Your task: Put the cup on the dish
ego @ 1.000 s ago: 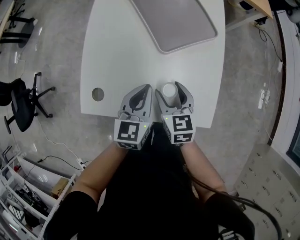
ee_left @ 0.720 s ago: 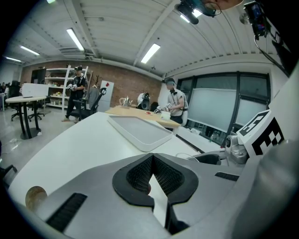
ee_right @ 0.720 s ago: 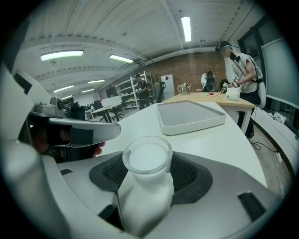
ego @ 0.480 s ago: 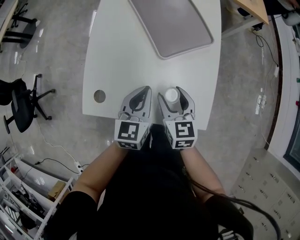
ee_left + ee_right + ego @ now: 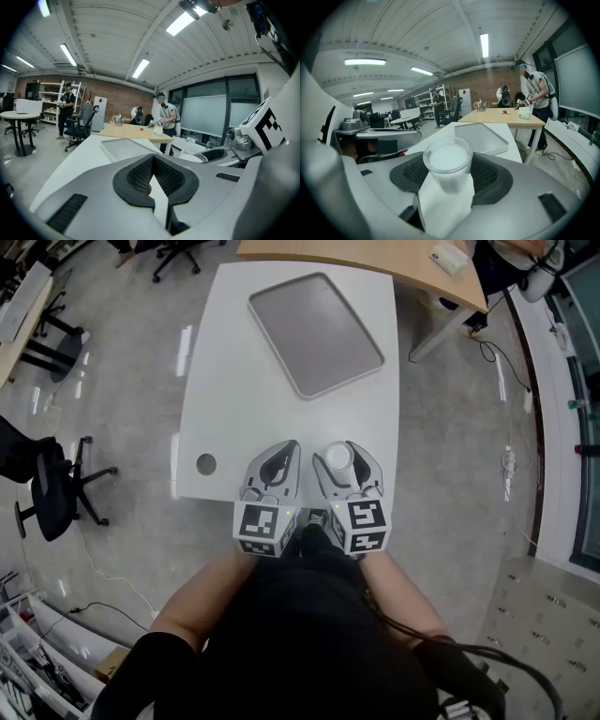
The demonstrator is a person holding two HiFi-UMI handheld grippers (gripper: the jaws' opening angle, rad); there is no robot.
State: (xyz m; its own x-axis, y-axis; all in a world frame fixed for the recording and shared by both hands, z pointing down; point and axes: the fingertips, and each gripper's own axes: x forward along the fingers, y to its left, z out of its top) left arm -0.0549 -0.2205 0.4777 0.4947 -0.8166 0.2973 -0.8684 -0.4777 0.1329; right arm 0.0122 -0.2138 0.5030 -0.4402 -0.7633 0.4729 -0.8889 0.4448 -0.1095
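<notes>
Table [image 5: 234, 381], seen from above, with both grippers at its near edge. A round hole [image 5: 206, 464] lies near the near left corner. Just right of it, the left gripper [image 5: 279, 454] has its jaws drawn together on nothing; its own view shows only the table between the pads. The dish [image 5: 314, 334], a shallow grey rectangular tray, lies empty at the far end, well apart from both grippers. At right, the right gripper [image 5: 340, 457] is closed on the cup [image 5: 447, 161], which stands upright with its rim above the pads, held by the wall below the rim. Whether its base is touching the table cannot be told. The cup is translucent and looks thin-walled, so it is probably light, smooth and somewhat yielding. A moderate squeeze at mid-wall should hold it without crushing or slipping. It should be kept upright, since the views do not settle whether it holds anything.
</notes>
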